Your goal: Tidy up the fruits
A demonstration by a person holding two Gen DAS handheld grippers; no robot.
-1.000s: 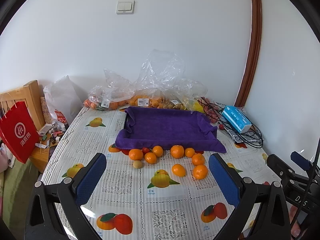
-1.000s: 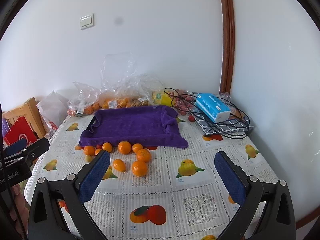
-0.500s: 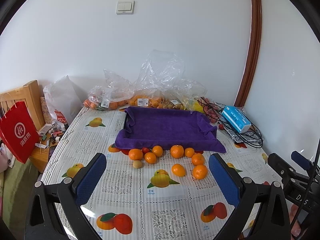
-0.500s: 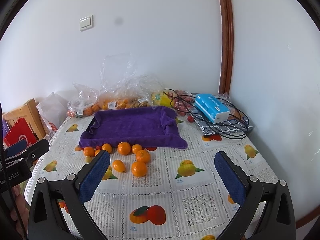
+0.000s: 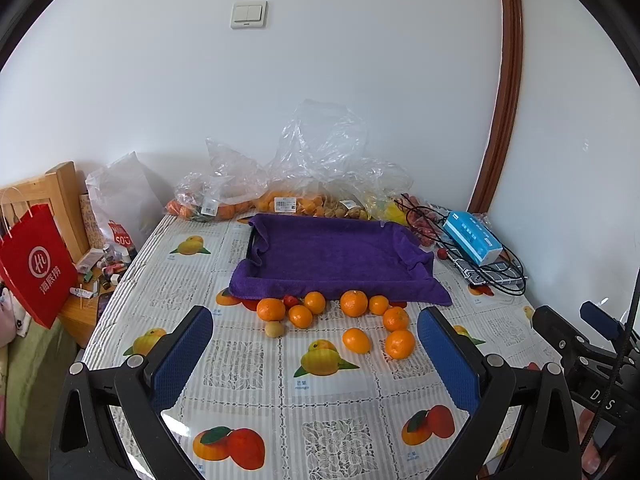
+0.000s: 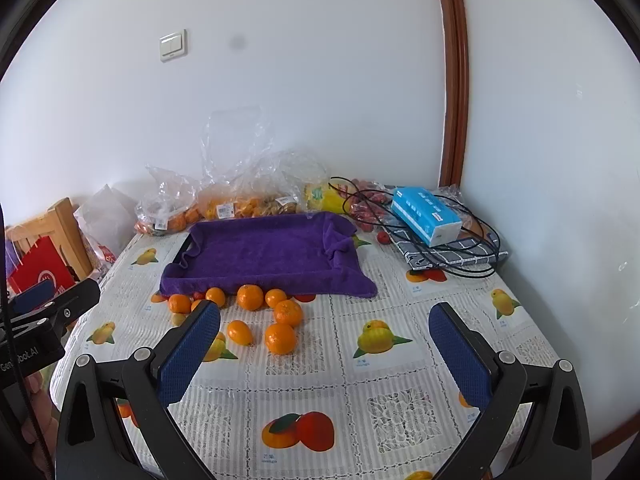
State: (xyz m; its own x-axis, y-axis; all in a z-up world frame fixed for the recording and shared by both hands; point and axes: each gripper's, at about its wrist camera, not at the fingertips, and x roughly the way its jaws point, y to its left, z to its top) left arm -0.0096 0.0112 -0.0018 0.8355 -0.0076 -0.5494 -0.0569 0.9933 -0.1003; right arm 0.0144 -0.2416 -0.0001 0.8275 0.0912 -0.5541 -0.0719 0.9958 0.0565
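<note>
Oranges [image 5: 354, 303] and both open claws remain where they were.

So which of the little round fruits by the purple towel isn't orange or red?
The small tan fruit at the left end of the bunch. It is dull yellowish-brown and smaller than the oranges beside it.

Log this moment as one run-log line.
phase: pre-grasp | left gripper: open, empty | right gripper: open, empty | oranges: loose on table, before tray | purple-towel tray: no fruit inside
</note>
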